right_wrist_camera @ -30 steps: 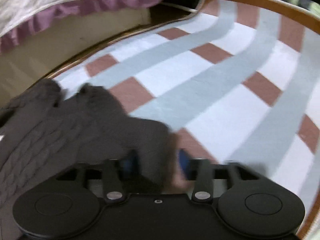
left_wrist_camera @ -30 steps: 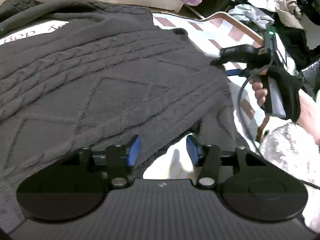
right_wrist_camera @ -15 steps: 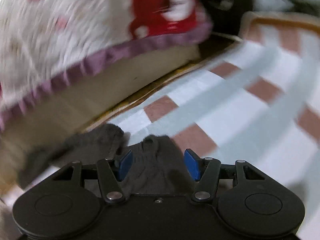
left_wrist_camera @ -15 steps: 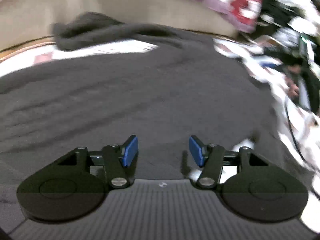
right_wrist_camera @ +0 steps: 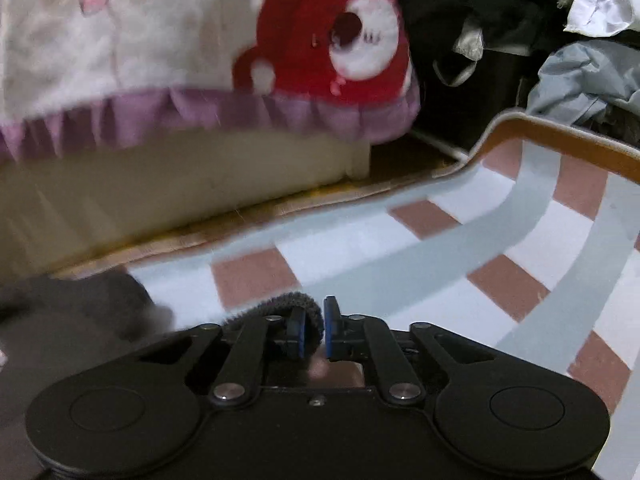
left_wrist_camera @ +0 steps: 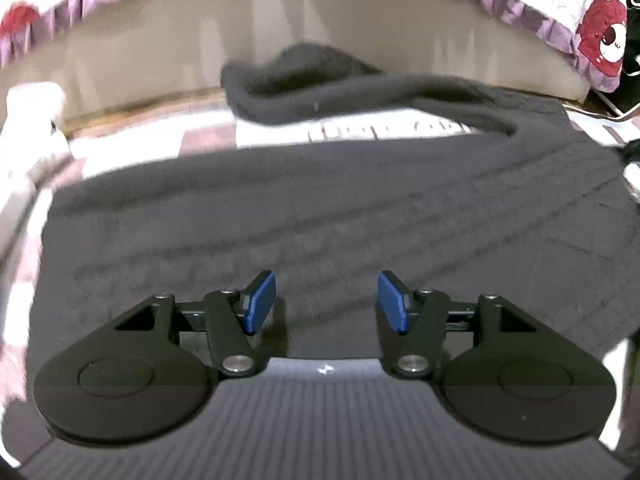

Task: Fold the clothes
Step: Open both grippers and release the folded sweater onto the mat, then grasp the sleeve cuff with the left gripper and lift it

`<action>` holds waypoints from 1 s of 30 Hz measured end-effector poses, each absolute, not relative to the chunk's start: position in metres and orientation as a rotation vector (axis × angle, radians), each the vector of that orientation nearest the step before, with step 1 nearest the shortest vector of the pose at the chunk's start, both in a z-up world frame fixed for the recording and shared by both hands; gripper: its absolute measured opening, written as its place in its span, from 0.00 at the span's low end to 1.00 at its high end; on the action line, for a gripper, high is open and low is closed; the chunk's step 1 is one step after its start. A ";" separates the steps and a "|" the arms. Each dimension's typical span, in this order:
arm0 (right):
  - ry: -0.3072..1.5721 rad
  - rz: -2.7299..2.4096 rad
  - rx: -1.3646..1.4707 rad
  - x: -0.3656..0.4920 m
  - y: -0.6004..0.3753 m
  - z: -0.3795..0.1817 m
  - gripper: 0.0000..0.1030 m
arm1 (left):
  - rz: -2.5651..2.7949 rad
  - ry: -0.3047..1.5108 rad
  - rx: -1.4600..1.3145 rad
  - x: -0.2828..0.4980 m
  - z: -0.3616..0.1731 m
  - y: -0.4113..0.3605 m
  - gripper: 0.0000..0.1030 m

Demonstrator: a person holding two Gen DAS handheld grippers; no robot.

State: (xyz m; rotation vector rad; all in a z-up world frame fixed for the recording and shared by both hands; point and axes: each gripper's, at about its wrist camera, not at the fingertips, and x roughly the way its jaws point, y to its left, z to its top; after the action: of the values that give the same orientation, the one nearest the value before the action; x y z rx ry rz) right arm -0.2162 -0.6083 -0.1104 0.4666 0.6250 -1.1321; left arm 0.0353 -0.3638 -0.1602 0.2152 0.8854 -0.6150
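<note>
A dark grey cable-knit sweater (left_wrist_camera: 320,208) lies spread flat on a checked mat, with one sleeve (left_wrist_camera: 360,92) curled across its far side. My left gripper (left_wrist_camera: 326,304) hovers low over the sweater's body, open, with only the flat knit below its blue pads. In the right wrist view, my right gripper (right_wrist_camera: 315,334) is at the sweater's rolled edge (right_wrist_camera: 280,306). Its jaws are closing, and a fold of that knit is pinched between the pads. The rest of the sweater (right_wrist_camera: 80,320) trails off blurred at the lower left.
The pink, white and grey checked mat (right_wrist_camera: 440,264) has a raised orange rim (right_wrist_camera: 560,132). A beige bed base (left_wrist_camera: 320,20) stands just beyond, under a frilled sheet with a red bear (right_wrist_camera: 320,40). Loose clothes (right_wrist_camera: 580,60) pile up at the far right. Something white and fuzzy (left_wrist_camera: 32,128) shows at the left.
The left gripper swung across the sweater from its near edge to face the bed. The right gripper travelled to the sweater's edge and its jaws came together on the knit.
</note>
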 end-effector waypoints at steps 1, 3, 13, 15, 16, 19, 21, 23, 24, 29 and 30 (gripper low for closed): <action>0.652 -1.127 0.504 -0.217 -0.610 -0.120 0.30 | -0.634 0.901 0.201 0.031 -0.161 -0.361 0.54; 0.643 -1.104 0.542 -0.221 -0.608 -0.118 0.46 | -0.692 0.921 0.168 0.021 -0.157 -0.354 0.54; 0.520 -0.965 1.151 -0.293 -0.548 -0.095 0.64 | -0.921 1.087 0.063 -0.022 -0.158 -0.326 0.61; 0.507 -0.918 1.207 -0.300 -0.525 -0.099 0.64 | -0.960 1.134 0.011 -0.030 -0.164 -0.325 0.61; 0.539 -0.909 1.185 -0.299 -0.513 -0.099 0.64 | -0.981 1.158 -0.020 -0.034 -0.167 -0.325 0.63; 0.638 -0.903 1.109 -0.290 -0.485 -0.099 0.64 | -0.987 1.112 0.082 -0.047 -0.168 -0.334 0.64; 0.651 -0.880 1.091 -0.284 -0.472 -0.097 0.64 | -1.002 1.094 0.112 -0.052 -0.170 -0.337 0.70; 0.634 -0.864 1.105 -0.282 -0.461 -0.098 0.64 | -1.027 1.125 0.078 -0.052 -0.177 -0.337 0.81; 0.633 -0.860 1.116 -0.284 -0.457 -0.100 0.64 | -1.025 1.149 0.064 -0.052 -0.183 -0.337 0.88; 0.611 -0.870 1.163 -0.295 -0.455 -0.105 0.64 | -1.074 1.103 0.127 -0.064 -0.184 -0.338 0.23; 0.593 -0.866 1.184 -0.297 -0.458 -0.107 0.64 | -1.107 1.085 0.131 -0.067 -0.179 -0.337 0.15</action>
State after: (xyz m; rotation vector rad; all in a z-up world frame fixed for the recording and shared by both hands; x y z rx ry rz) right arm -0.2973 -0.4579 -0.1069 1.1844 0.5930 -0.8664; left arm -0.0672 -0.3371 -0.1792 0.1309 1.0847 -1.1066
